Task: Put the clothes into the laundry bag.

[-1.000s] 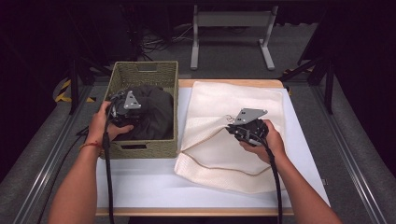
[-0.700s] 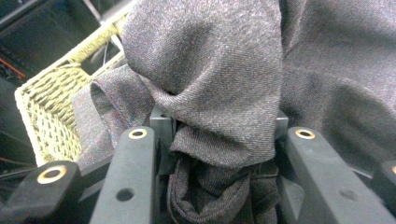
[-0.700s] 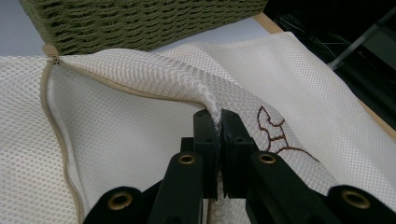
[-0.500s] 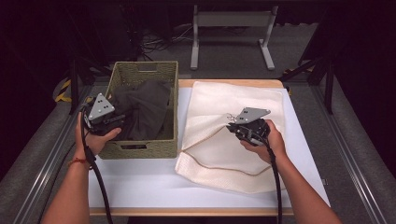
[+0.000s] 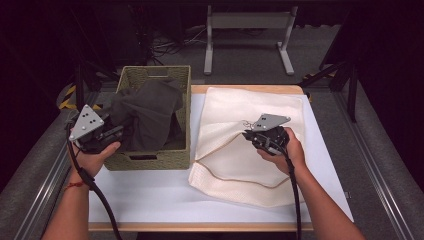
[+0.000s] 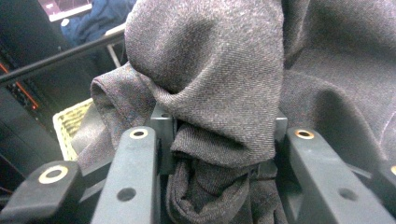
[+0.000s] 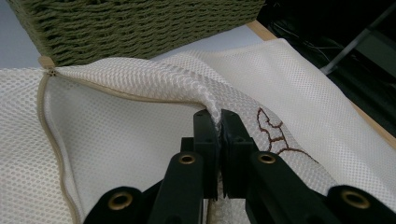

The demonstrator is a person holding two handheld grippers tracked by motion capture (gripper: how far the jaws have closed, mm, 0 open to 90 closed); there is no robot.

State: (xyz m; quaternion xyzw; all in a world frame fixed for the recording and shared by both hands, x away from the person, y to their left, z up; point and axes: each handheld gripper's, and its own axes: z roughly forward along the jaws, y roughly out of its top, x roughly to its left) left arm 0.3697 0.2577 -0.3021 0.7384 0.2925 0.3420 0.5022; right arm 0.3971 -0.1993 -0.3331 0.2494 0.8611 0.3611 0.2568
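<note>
— On the desk's right half, what lies there?
— White mesh bag; right gripper jaws pinch its upper layer by the opening.
— Near the left edge?
— Woven basket; left gripper jaws clamp dark cloth trailing from it.

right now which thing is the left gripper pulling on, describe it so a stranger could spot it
On the white table, look at the green woven basket on the left side. The dark grey garment spills over its left rim into the left gripper, whose jaws clamp a bunched fold. It is the one dark cloth; the cream mesh laundry bag beside it lies flat and pale.
</note>
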